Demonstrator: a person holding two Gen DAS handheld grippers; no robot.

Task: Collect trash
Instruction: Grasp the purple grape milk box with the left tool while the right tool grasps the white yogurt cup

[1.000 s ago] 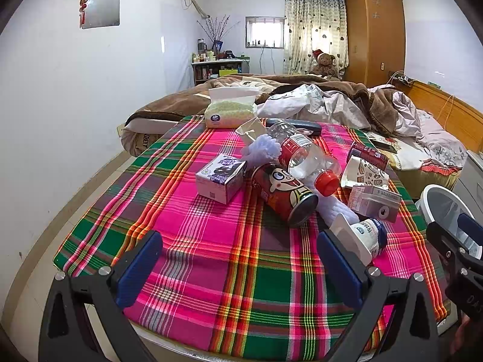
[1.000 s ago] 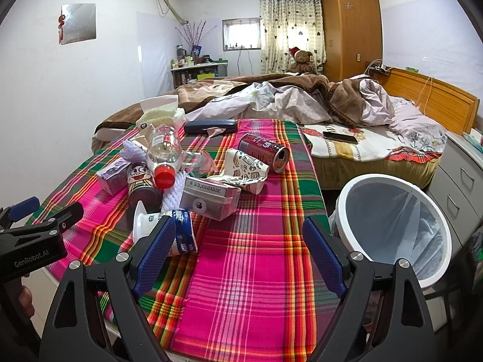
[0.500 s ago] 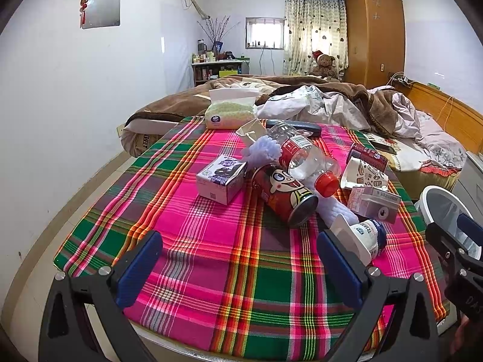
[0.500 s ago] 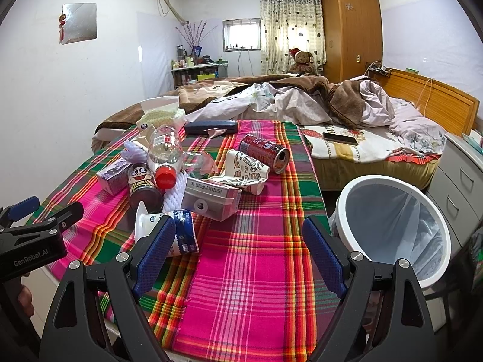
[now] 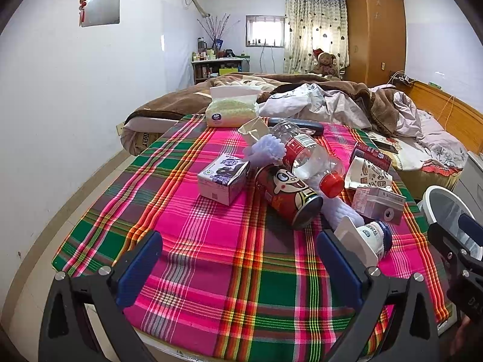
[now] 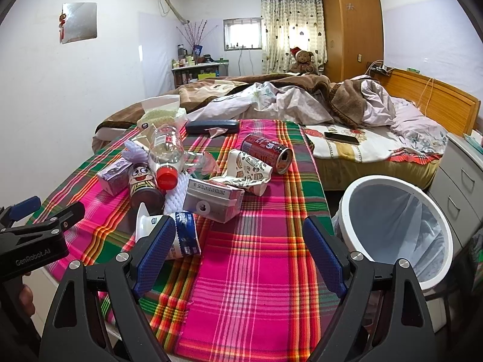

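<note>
The left hand-held gripper [image 5: 238, 259] stood with its two blue pads wide apart, and nothing was between them. It hung over the near edge of the worktop [image 5: 211, 271], which was covered with a plaid cloth in pink, green and orange. The right hand-held gripper [image 6: 240, 250] was also spread wide and held nothing. Its left pad was seen just in front of a white and blue yogurt cup [image 6: 178, 235] that lay on its side; whether they touched, the pictures did not show.

The trash lay in one heap near the middle of the cloth. Behind the yogurt cup there was a grey carton [image 6: 212, 199], flat and rectangular. To the left of it a red can with a cartoon face [image 5: 286, 193] lay on its side, with its open end turned to the near edge. A clear plastic bottle with a red cap [image 5: 308, 160] rested across this can. A small purple and white carton [image 5: 223, 178] stood beside the can, and a soft lilac fluffy thing [image 5: 265, 150] was behind it. Further right lay a crushed paper cup [image 6: 247, 172] with a printed pattern and a dark red drink can [image 6: 268, 150], also on its side.

A round white bin [image 6: 395, 229] with a thin plastic liner stood by the right edge of the worktop, near the right hand-held gripper. Behind the heap were a soft pack of tissues [image 5: 232, 108] and a dark flat case [image 6: 211, 126]. Beyond them was a bed [image 6: 377, 138] with rumpled blankets.
</note>
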